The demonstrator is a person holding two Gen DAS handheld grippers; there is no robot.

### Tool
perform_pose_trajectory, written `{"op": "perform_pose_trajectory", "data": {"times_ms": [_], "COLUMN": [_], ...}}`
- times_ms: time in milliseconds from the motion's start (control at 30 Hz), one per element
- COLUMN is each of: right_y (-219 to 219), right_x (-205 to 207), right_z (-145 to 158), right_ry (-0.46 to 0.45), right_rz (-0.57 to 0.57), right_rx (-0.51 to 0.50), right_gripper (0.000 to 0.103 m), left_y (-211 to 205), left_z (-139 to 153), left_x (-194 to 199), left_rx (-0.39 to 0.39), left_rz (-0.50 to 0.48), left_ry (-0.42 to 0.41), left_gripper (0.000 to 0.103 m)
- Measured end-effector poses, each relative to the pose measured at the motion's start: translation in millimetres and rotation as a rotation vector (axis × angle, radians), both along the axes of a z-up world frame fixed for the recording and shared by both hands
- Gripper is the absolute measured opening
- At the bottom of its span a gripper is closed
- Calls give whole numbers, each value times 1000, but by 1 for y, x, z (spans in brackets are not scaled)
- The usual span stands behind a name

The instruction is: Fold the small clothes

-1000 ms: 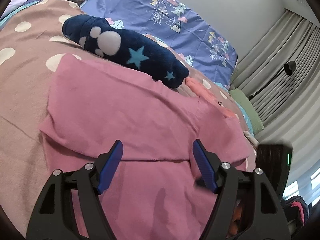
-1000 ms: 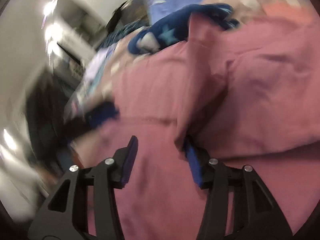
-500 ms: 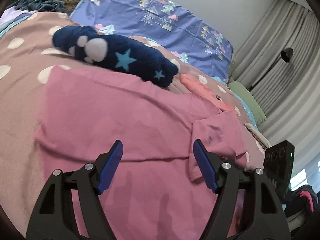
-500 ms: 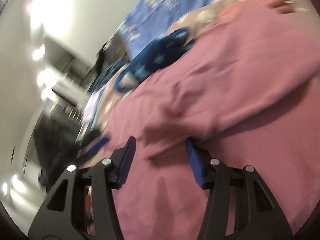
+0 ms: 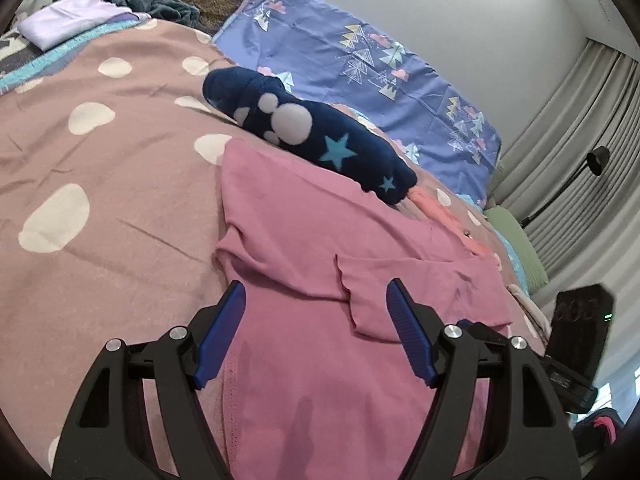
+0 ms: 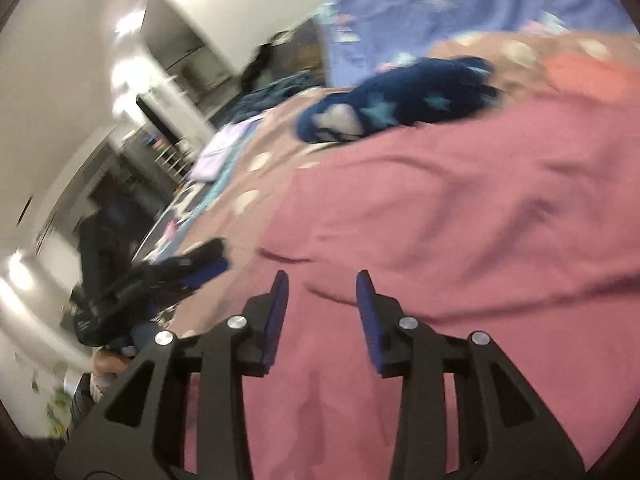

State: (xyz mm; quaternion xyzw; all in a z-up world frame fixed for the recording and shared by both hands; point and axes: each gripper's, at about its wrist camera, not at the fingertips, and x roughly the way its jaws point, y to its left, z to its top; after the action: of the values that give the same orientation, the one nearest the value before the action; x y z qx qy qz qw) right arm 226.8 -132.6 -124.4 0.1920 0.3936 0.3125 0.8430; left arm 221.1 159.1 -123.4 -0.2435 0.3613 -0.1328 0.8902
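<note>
A bed (image 5: 120, 184) covered in a dusty-pink spread with pale spots carries a pink garment (image 5: 320, 240) lying flat, one sleeve folded in across its front. Just behind it lies a navy fleece piece (image 5: 312, 136) with stars and a paw print (touching the garment's far edge). A coral item (image 5: 436, 210), a folded lilac cloth (image 5: 68, 24) and a purple patterned sheet (image 5: 380, 64) lie beyond.

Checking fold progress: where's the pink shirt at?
Done: one sleeve lies folded in over the pink shirt. In hand: nothing; left tongs gape over it, right tongs, just narrowing, are empty. Left: remaining folds, plus the navy star sock.
</note>
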Motion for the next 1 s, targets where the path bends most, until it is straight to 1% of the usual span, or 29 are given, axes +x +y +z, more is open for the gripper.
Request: {"op": "perform_pose_trajectory", "data": {"times_ms": [33,100,133,167,200,233,267,300,333,367,400,433,467,500,567,600,633,667,700,767,833,867,900,967,1000], "right_y": [-14,-38,-50,-57,-60,-60,-61,-61,-58,-56,-54,-54,-55,-55,-57,-59,-59,-59,-60,-64,-69,-69,-68,-64,-62], "right_x": [-1,-9,-13,-15,-16,-17,-17,-15,-15,-14,-13,-14,-15,-14,-15,-16,-16,-16,-16,-15,-12,-7,-3,12,22], "right_z": [-6,-14,-24,-30,-37,-43,-43,-43,-44,-45,-45,-44,-44,-45,-43,-43,-43,-42,-42,-36,-25,-19,-15,-10,-12], "right_ry": [21,48,70,80,82,87,89,85,82,80,79,74,71,72,73,72,70,69,68,65,27,5,-7,-35,-44], "right_rz": [-53,-121,-155,-175,-191,-193,-194,-192,-185,-181,-178,-170,-164,-164,-164,-164,-166,-171,-180,-235,-292,-303,-307,-319,-353], "right_rx": [-1,20,19,1,-21,-8,7,6,-4,-16,-19,-11,-4,-2,1,2,2,-2,-8,-15,-16,-33,-48,-100,-160], "right_gripper": [37,37,37,35,31,30,31,33,34,35,36,40,41,41,41,41,41,39,35,34,34,33,31,30,28], "left_y": [-3,-15,-24,-31,-45,-56,-67,-78,-85,-91,-100,-105,-108,-110,-118,-118,-119,-118,-116,-112,-108,-108,-103,-100,-95], "left_z": [-2,-6,-9,-11,-13,-16,-19,-24,-28,-29,-27,-24,-22,-14,20,32,54,70,91,116,131,134,136,138,135], "left_x": [3,11,16,18,25,30,35,41,46,48,50,53,54,54,49,45,44,45,46,49,54,58,60,62,65], "left_rx": [-9,-23,-25,-23,-5,25,62,116,161,203,240,244,234,222,252,256,251,252,266,302,317,318,327,347,360], "left_rz": [-12,-40,-60,-75,-110,-132,-143,-149,-147,-145,-176,-208,-223,-236,-245,-245,-241,-237,-232,-219,-209,-208,-203,-192,-178], "left_ry": [7,22,29,33,42,54,69,95,111,109,99,113,119,105,5,-32,-88,-127,-177,-236,-264,-269,-275,-276,-274], "left_gripper": [74,74,74,74,74,74,74,73,67,60,32,4,5,5,5,5,5,5,5,5,5,5,5,5,5]}}
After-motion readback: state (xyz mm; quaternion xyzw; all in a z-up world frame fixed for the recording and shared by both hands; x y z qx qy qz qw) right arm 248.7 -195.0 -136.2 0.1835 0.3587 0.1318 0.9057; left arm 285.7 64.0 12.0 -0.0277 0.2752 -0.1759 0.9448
